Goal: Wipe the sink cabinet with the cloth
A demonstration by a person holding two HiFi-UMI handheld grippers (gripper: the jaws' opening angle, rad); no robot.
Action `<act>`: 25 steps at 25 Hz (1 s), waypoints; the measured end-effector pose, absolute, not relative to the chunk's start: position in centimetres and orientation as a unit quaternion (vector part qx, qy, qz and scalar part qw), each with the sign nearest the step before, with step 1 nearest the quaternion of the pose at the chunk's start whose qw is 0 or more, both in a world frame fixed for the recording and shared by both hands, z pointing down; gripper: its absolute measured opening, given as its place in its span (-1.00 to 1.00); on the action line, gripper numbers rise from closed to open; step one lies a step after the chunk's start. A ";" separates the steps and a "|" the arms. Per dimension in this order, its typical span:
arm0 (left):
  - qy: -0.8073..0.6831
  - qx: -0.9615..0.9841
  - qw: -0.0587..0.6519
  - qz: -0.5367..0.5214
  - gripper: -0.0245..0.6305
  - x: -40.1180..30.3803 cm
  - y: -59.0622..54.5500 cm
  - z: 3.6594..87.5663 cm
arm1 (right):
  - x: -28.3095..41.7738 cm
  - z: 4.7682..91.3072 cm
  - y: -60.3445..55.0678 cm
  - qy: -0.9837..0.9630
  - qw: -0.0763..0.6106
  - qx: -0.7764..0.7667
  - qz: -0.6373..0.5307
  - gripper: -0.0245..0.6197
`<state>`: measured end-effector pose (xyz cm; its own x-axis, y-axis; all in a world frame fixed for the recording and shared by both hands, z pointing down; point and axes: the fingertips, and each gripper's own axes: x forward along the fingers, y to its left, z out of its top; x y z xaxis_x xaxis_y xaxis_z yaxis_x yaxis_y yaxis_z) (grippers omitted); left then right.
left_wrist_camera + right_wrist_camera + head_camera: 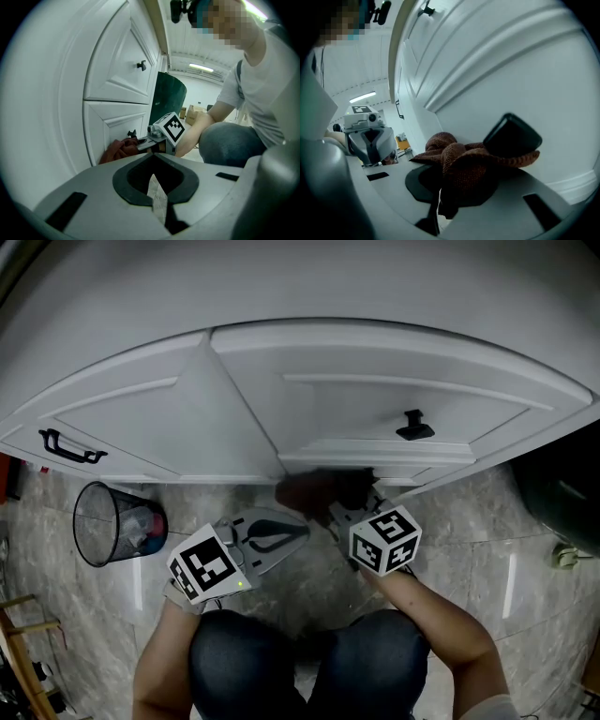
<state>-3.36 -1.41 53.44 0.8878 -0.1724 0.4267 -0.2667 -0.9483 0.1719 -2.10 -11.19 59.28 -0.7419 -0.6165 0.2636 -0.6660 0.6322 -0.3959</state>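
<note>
The white sink cabinet point(356, 395) fills the top of the head view, its doors closed. A dark brown cloth point(314, 491) is pressed against the bottom edge of the right door. My right gripper point(343, 509) is shut on the cloth point(461, 164), which bunches over its jaws beside a black fingertip pad point(513, 136) close to the door panel. My left gripper point(298, 532) hovers just left of it over the floor, shut with nothing in it. From the left gripper view, the cloth point(119, 149) and the right gripper point(146, 142) sit low against the door.
A black knob point(414, 426) sits on the right door and a black bar handle point(70, 448) on the left drawer. A wire wastebasket point(117, 523) stands on the marble floor at left. A dark green object point(562, 493) is at right. The person's knees point(309, 662) are below.
</note>
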 end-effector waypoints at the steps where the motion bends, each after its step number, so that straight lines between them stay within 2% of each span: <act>1: -0.113 0.965 0.113 0.208 -0.90 -3.3 -1.4 53.4 | -2.0 58.8 -11.2 -0.902 0.042 0.356 0.240 -0.74; 7: -0.105 0.966 0.109 0.207 -0.89 -2.8 -1.2 53.3 | -1.5 56.1 -10.9 -0.885 -0.089 0.321 0.325 -0.75; 9: -0.104 0.967 0.109 0.208 -0.90 -2.7 -1.2 53.3 | -1.7 55.1 -10.5 -0.890 -0.105 0.303 0.325 -0.75; 15: -0.106 0.967 0.107 0.203 -0.90 -1.9 -1.4 53.1 | -1.1 51.8 -9.3 -0.919 -0.095 0.291 0.248 -0.74; 20: -0.094 0.968 0.105 0.209 -0.90 -0.8 -1.1 53.3 | 4.3 49.9 -10.0 -0.908 -0.086 0.366 0.182 -0.74; 25: -0.083 0.970 0.102 0.204 -0.90 0.7 -1.1 53.2 | 9.4 51.2 -10.4 -0.881 -0.054 0.435 0.177 -0.74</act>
<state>0.71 -1.13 53.16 0.9029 -0.1194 0.4129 -0.2029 -0.9652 0.1647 9.37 -10.39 51.16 -0.6156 -0.7859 0.0586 -0.7477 0.5589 -0.3587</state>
